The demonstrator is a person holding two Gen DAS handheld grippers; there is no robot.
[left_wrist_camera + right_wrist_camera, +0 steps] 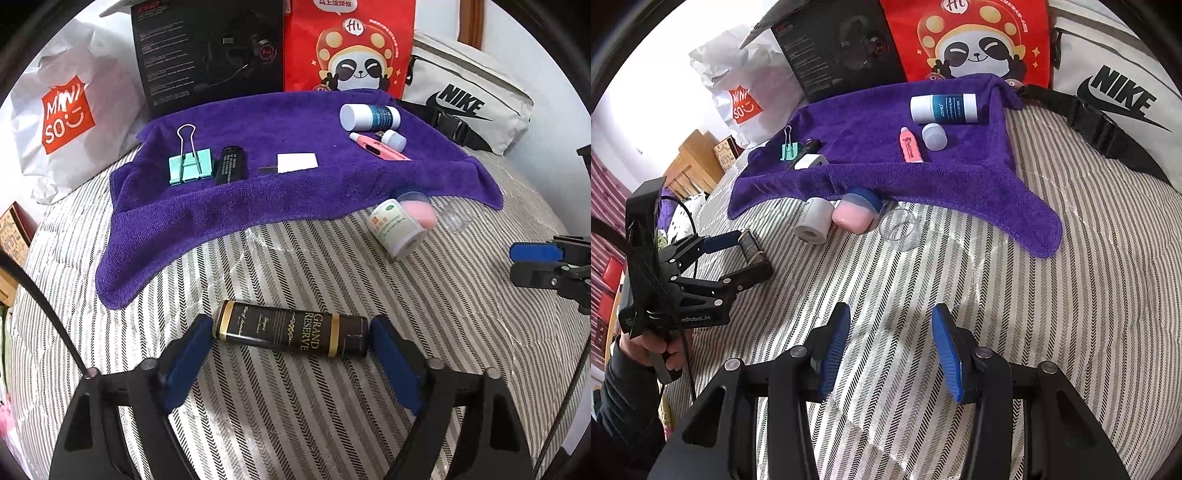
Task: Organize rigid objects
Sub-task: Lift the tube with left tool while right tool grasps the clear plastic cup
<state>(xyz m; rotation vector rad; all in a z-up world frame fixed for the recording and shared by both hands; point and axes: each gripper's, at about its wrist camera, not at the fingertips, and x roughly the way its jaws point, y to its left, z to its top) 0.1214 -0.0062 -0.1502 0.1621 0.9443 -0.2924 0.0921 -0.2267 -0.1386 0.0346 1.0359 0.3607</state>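
Left gripper [291, 334]: fingers spread wide, one blue pad at each end of the dark Grand Reserve bottle [293, 332], which lies on its side on the striped bed cover [295, 406]; pads at or just off the bottle ends, firm contact cannot be confirmed. From the right wrist view the same bottle [753, 251] sits at 9 o'clock, between the left gripper's fingers. Right gripper [890, 350]: fingers moderately apart, holding nothing, above bare cover. Purple towel [258, 206] spread at 12 o'clock in the left view. On it, left to right: green binder clip [190, 164], black cylinder [232, 165], white flat piece [297, 162], then at the 1 o'clock corner a white-and-blue bottle [369, 116] on its side, a pink marker [376, 147] and a small white cap [394, 139]. Off the towel's near edge, on the cover: white jar with green label [393, 229] on its side, touching a pink-and-blue container [421, 212], and a clear cup [456, 219] just beside that. Behind the towel: Miniso bag [66, 122], black box [210, 51], red panda bag [351, 44], Nike bag [465, 99].
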